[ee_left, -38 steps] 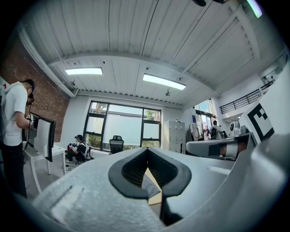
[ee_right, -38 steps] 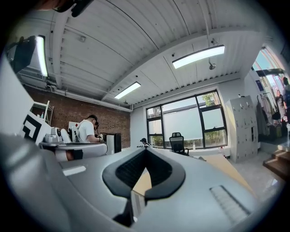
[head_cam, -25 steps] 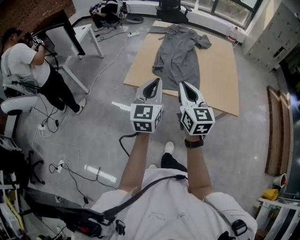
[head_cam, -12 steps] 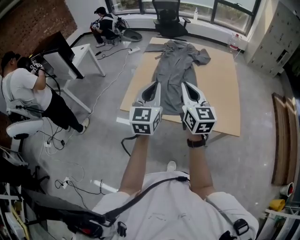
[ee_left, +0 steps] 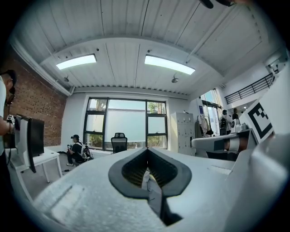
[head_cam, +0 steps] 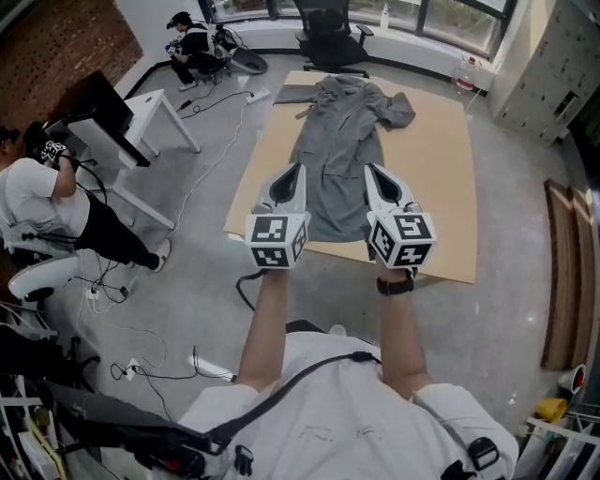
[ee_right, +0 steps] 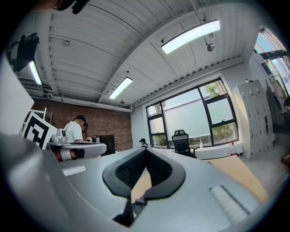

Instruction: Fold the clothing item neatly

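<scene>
the left gripper [head_cam: 297, 172] and the right gripper [head_cam: 370, 172] are pointing level at the centre of the head view, side by side and apart. both are gripping nothing: each pair of jaws is sitting fully together with no cloth between them. the grey garment [head_cam: 342, 131] is lying spread on the tan board [head_cam: 441, 178] on the floor, upper centre of the frame, untouched by either gripper. a black office chair [head_cam: 328, 26] is standing at the board's top end.
</scene>
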`<state>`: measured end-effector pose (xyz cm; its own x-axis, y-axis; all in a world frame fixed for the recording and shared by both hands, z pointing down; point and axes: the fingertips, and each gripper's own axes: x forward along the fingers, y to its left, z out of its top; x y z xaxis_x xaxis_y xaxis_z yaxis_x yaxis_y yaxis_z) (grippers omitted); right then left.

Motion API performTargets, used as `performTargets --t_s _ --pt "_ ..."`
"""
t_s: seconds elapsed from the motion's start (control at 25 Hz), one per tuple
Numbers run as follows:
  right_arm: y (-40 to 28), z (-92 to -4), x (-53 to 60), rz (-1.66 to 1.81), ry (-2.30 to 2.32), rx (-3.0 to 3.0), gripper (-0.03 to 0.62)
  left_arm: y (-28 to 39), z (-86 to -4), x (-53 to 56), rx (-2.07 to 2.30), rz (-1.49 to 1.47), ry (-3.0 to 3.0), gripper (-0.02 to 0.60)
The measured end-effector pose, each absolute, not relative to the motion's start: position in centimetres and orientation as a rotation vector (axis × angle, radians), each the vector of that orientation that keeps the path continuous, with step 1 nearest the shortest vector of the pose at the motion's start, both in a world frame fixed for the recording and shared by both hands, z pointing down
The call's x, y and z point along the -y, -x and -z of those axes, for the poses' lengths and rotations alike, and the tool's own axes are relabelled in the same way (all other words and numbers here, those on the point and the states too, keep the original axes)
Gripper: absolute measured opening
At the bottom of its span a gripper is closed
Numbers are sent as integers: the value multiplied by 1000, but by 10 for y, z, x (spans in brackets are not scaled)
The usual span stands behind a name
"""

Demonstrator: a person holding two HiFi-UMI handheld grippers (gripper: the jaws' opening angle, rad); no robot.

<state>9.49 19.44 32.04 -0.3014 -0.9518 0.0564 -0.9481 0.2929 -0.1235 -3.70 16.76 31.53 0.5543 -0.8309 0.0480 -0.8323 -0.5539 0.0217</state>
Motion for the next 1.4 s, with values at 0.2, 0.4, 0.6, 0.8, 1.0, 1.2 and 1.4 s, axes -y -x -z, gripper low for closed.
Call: performTargets --t_s 0.2,0.4,0.6,0.8,1.0,1.2,1.4 --pt "-84 -356 -168 309 1824 -2564 5 28 -343 -139 1421 -117 -2717 5" --pt "-79 -381 -123 351 1867 -2575 5 31 -362 -84 1379 -117 -2712 5" --pt "-88 -371 -48 312 1918 -2547 5 18 -350 -6 1297 -101 -2784 5" --pt "-68 -349 18 223 1949 -2529 5 29 -323 64 1247 -28 -2855 5" --pt "-38 -372 55 275 1950 -2590 5 45 -345 107 1224 -49 -2819 5" --pt "-18 -384 88 303 1907 -2664 5 54 -364 135 1216 -86 -2782 4" --pt "-7 -382 111 295 1858 -2696 5 63 -366 155 1246 -75 -2750 5"
